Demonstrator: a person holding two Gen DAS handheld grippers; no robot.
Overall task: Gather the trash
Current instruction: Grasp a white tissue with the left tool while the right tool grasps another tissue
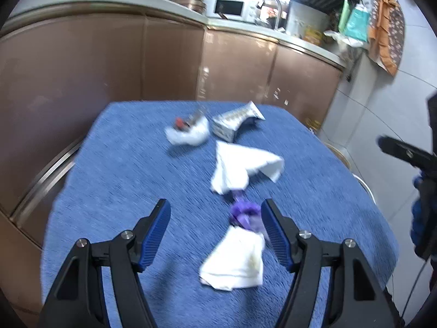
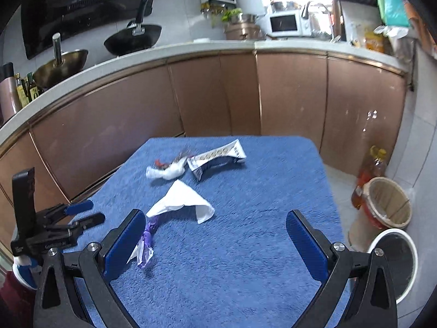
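Several pieces of trash lie on a table under a blue cloth [image 1: 114,169]. A white tissue [image 1: 235,259] with a purple wrapper [image 1: 244,216] lies between my left gripper's [image 1: 215,213] open fingers, near the right one. Farther off lie a folded white tissue [image 1: 243,166], a silver snack packet [image 1: 235,121] and a white crumpled bag with red bits [image 1: 188,131]. My right gripper [image 2: 215,224] is open and empty above the cloth [image 2: 245,246]. The purple wrapper [image 2: 147,237] is by its left finger, and the folded tissue [image 2: 183,199], the packet [image 2: 218,155] and the bag [image 2: 166,170] lie ahead.
Brown kitchen cabinets [image 2: 207,95] with a white counter curve behind the table. On the floor to the right stand a white-rimmed bin [image 2: 393,262], a wooden bucket [image 2: 387,202] and an oil bottle [image 2: 371,175]. The left gripper shows at the left edge of the right wrist view [image 2: 87,213].
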